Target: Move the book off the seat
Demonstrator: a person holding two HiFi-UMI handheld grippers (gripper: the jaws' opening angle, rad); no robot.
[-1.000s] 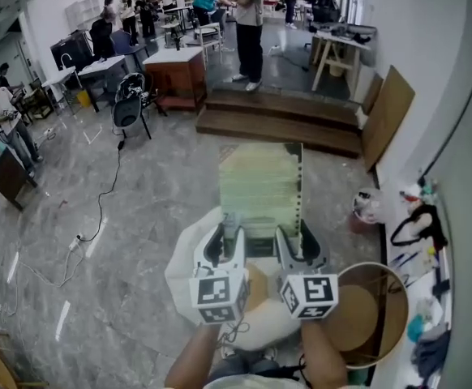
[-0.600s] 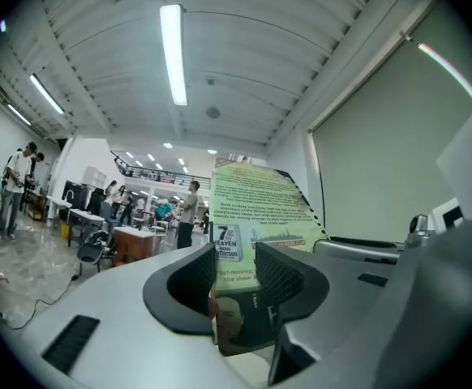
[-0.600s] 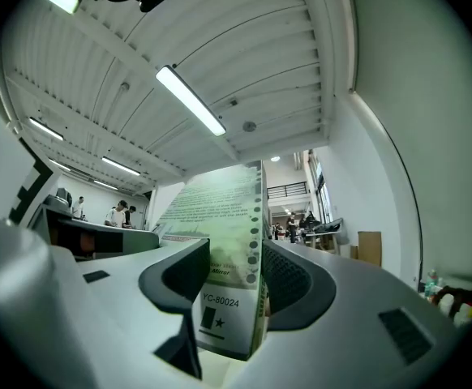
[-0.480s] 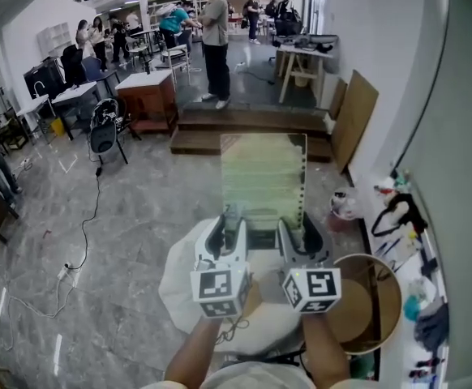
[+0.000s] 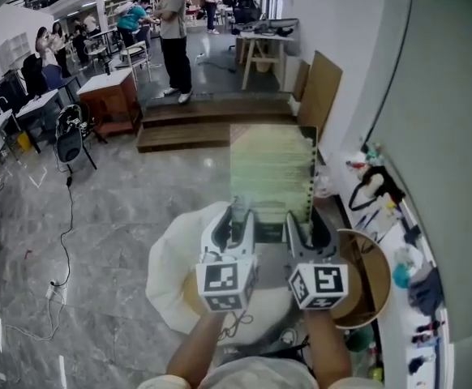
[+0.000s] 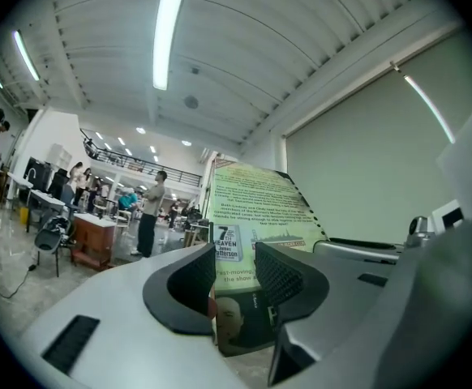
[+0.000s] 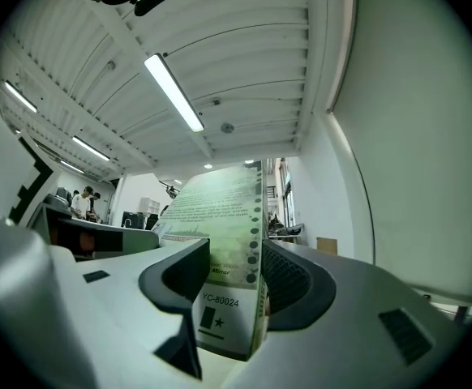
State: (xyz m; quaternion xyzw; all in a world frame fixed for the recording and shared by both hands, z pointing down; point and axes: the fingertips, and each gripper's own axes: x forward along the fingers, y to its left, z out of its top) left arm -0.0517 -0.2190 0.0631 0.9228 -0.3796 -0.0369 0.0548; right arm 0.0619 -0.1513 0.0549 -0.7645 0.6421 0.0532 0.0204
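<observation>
Left gripper (image 5: 238, 219) clamps the near left edge of the book (image 5: 270, 173); right gripper (image 5: 302, 222) clamps the near right edge. Both sets of jaws are closed on the cover. In the left gripper view the left gripper (image 6: 234, 275) has the book (image 6: 256, 201) between its ribbed pads. In the right gripper view the right gripper (image 7: 234, 280) pinches the book (image 7: 220, 209) near its dotted edge.

- Book: pale green back cover facing up, held in the air at frame centre, clear of the white cushioned seat (image 5: 169, 270) in the lower middle.
- Lower right: round wooden tub (image 5: 375, 278), just beside the seat.
- Right edge: shelf (image 5: 410, 314) crowded with small clutter.
- Upper middle: low wooden platform (image 5: 195, 128), plywood board (image 5: 320, 96) leaning on the wall, standing person (image 5: 173, 31) beyond.
- Left: black chair (image 5: 70, 143), cable (image 5: 66, 217) trailing over the marble floor (image 5: 122, 193).

Hard to make out: the book's near end is hidden behind the grippers in the head view, and its print is unreadable there. Forearms and marker cubes cover much of the seat. Shelf items are too small to name.
</observation>
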